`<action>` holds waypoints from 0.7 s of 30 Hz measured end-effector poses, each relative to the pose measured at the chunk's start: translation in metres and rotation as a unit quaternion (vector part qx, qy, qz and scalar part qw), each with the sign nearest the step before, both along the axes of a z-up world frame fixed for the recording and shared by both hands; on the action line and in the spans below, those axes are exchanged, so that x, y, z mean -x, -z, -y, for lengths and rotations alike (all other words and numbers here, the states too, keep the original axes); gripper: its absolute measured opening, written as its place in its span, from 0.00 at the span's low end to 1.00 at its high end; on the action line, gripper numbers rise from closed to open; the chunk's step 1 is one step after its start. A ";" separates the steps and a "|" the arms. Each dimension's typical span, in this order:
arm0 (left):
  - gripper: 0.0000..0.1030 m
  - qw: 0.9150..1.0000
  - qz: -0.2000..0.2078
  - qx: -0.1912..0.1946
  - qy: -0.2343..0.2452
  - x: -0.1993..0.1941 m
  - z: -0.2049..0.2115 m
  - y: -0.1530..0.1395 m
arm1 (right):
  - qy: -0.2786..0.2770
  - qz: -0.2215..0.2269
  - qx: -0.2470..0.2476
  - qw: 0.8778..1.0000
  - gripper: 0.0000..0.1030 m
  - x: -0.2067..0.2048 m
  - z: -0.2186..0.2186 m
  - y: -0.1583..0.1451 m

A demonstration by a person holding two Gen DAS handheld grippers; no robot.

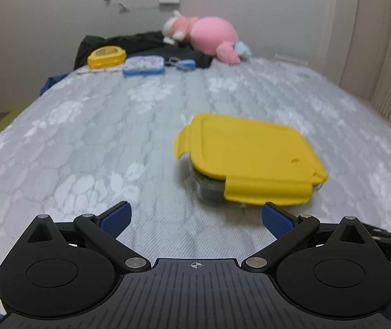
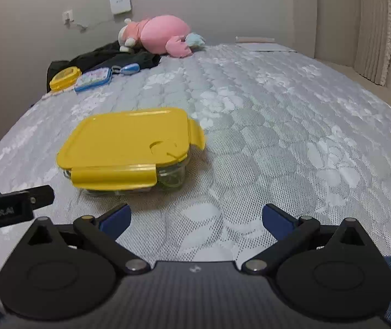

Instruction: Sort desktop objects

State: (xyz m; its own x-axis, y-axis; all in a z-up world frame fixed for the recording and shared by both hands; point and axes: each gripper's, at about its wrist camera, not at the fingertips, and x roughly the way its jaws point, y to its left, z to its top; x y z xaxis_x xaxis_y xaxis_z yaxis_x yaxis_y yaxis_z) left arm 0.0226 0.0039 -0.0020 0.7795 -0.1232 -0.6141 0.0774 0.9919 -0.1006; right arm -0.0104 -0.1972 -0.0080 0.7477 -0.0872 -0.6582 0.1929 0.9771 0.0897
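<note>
From the left wrist, the left hand-held gripper (image 1: 195, 216) is spread wide and empty, low over the bed (image 1: 113, 142). The glass box with the yellow lid (image 1: 250, 153) sits on the quilt ahead and to the right of it, its near clip just beyond the right blue fingertip (image 1: 276, 220) but not touching. The box lies turned, one corner towards this camera. Far off by the wall lie a small yellow box (image 1: 107, 56), a blue tin (image 1: 144, 65), a pink plush toy (image 1: 209, 37) and dark clothing (image 1: 140, 44).

From the right wrist, the right hand-held gripper (image 2: 195, 216) is likewise wide open and holds nothing. Here the box (image 2: 129, 139) lies ahead and to the left, a little farther off, its long side and front clip facing the camera. This view alone shows something greenish through the glass wall, too indistinct to name, and the left tool's black tip at the frame's left edge. By my reading the left tool is nearer; the box lies between the two.
</note>
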 end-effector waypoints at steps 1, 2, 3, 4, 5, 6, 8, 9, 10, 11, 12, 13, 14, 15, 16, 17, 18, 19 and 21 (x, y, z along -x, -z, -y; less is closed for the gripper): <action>1.00 1.000 0.006 0.004 -0.001 0.001 -0.001 -0.001 | -0.001 0.004 -0.002 1.000 1.00 0.001 0.000 -0.001; 1.00 1.000 0.010 0.006 -0.002 0.002 -0.002 -0.002 | -0.002 0.006 -0.003 1.000 1.00 0.001 0.000 -0.002; 1.00 1.000 0.009 0.004 -0.005 0.001 -0.001 -0.002 | -0.003 0.008 -0.004 1.000 1.00 0.002 0.000 -0.002; 1.00 1.000 0.006 0.002 -0.006 0.000 -0.001 -0.001 | -0.004 0.010 -0.003 1.000 1.00 0.002 0.000 -0.003; 1.00 1.000 0.004 0.000 -0.007 0.000 0.000 -0.001 | -0.006 0.011 -0.002 1.000 1.00 0.003 0.000 -0.003; 1.00 1.000 0.004 -0.003 -0.008 0.000 0.001 -0.001 | -0.007 0.012 0.000 1.000 1.00 0.003 -0.001 -0.004; 1.00 1.000 0.005 -0.006 -0.008 0.001 0.002 -0.001 | -0.011 0.011 0.002 1.000 1.00 0.002 -0.002 -0.004; 1.00 1.000 0.005 -0.007 -0.008 0.002 0.002 -0.001 | -0.012 0.010 0.002 1.000 1.00 0.002 -0.002 -0.004; 1.00 1.000 0.004 -0.009 -0.008 0.002 0.003 -0.001 | -0.013 0.008 0.002 1.000 1.00 0.002 -0.002 -0.004; 1.00 1.000 0.004 -0.010 -0.008 0.002 0.003 -0.001 | -0.013 0.007 0.002 1.000 1.00 0.002 -0.002 -0.004; 1.00 1.000 0.003 -0.012 -0.008 0.002 0.003 -0.001 | -0.013 0.007 0.002 1.000 1.00 0.002 -0.002 -0.004; 1.00 1.000 0.001 -0.013 -0.008 0.002 0.003 -0.001 | -0.013 0.007 0.001 1.000 1.00 0.002 -0.002 -0.004; 1.00 1.000 -0.001 -0.015 -0.007 0.002 0.004 -0.001 | -0.012 0.007 0.001 1.000 1.00 0.002 -0.002 -0.005; 1.00 1.000 -0.004 -0.018 -0.007 0.001 0.004 -0.002 | -0.011 0.008 0.001 1.000 1.00 0.002 -0.001 -0.006; 1.00 1.000 -0.005 -0.018 -0.006 0.001 0.004 -0.002 | -0.009 0.009 0.000 1.000 1.00 0.002 0.000 -0.006; 1.00 1.000 -0.006 -0.018 -0.005 0.001 0.004 -0.003 | -0.009 0.010 -0.003 1.000 1.00 0.002 0.001 -0.008; 1.00 1.000 -0.007 -0.017 -0.002 0.001 0.004 -0.003 | -0.010 0.011 -0.005 1.000 1.00 0.001 0.002 -0.009; 1.00 1.000 -0.009 -0.016 0.001 0.001 0.004 -0.003 | -0.013 0.011 -0.007 1.000 1.00 0.000 0.003 -0.011; 1.00 1.000 -0.007 -0.013 0.005 0.002 0.004 -0.003 | -0.015 0.010 -0.009 1.000 1.00 0.000 0.004 -0.012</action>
